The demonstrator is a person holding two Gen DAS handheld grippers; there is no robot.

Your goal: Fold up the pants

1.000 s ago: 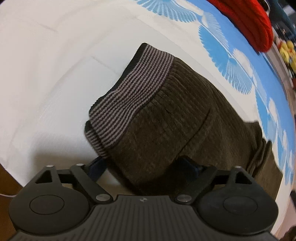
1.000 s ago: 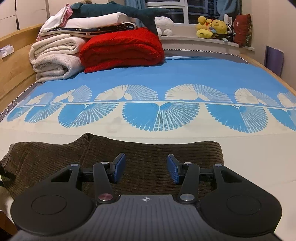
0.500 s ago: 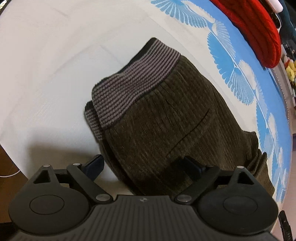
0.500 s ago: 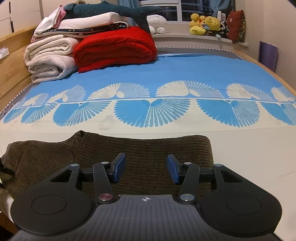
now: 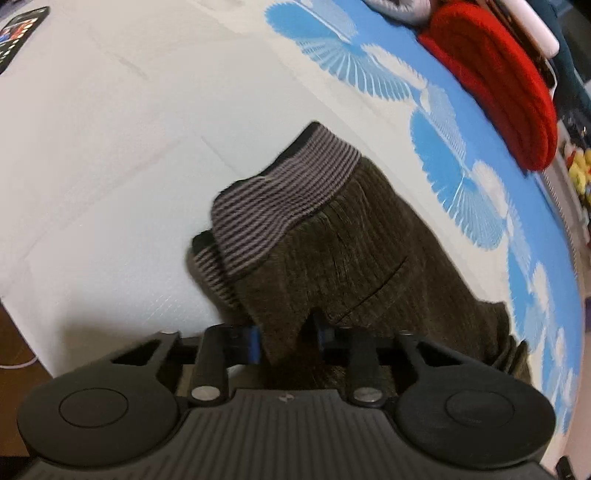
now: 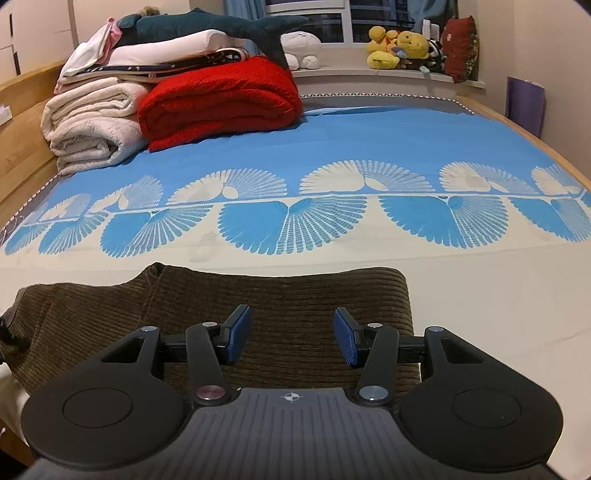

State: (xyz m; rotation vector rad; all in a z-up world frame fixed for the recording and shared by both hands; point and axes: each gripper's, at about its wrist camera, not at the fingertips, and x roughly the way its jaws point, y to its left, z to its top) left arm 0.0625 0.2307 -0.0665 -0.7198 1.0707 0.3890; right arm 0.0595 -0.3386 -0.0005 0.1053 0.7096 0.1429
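Pants [image 5: 343,258]: brown corduroy with a grey-and-black striped waistband [image 5: 280,206], lying flat near the front edge of the bed [image 6: 498,295], on the pale border of a blue fan-patterned sheet [image 6: 369,147]; already doubled lengthwise, by the look of it, with the folded end on the right. Left gripper [image 5: 288,338]: jaws closing, a pinch of corduroy from the near edge below the waistband gathered between the blue pads and pulled up into a ridge. Right gripper [image 6: 291,339]: jaws half apart, hovering over the other end of the garment, nothing between the pads; contact with the cloth below cannot be told. Surroundings: red blanket [image 6: 221,99], cream blankets [image 6: 92,122], plush shark [image 6: 207,27] and soft toys [image 6: 399,50] stacked at the far side, well apart from the work. Risks, as judged: the left pinch may take only the top layer, so lifting would peel the halves apart; a lift by one end alone, with the right jaws unclosed, would drag and skew the fold.
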